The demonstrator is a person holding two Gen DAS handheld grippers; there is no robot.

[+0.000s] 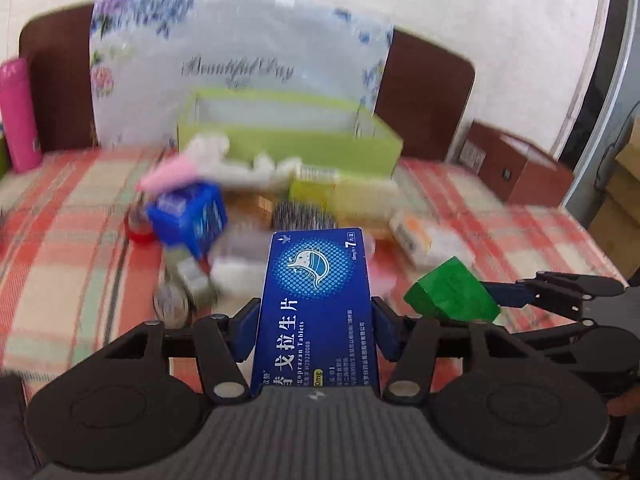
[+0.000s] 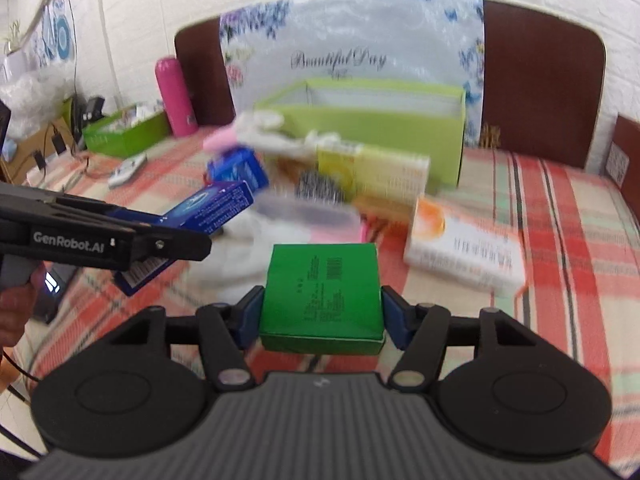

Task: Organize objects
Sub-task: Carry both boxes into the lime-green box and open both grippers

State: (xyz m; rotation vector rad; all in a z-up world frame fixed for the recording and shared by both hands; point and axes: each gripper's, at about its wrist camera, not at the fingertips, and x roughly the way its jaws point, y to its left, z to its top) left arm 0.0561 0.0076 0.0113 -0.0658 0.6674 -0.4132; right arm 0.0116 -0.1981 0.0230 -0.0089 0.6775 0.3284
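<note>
Jaws of your left gripper (image 1: 316, 320) clamped on a flat dark-blue cardboard tablet box (image 1: 316, 304), your right gripper (image 2: 322, 312) pinching a small green cardboard box (image 2: 322, 292), both held above the plaid-covered bed (image 2: 560, 240), cluttered pile and lime-green open bin (image 2: 380, 128) beyond.

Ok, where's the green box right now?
The green box is clamped in the right tool, held above the checked cloth; in the left wrist view it shows right of the blue tablet box.
</note>
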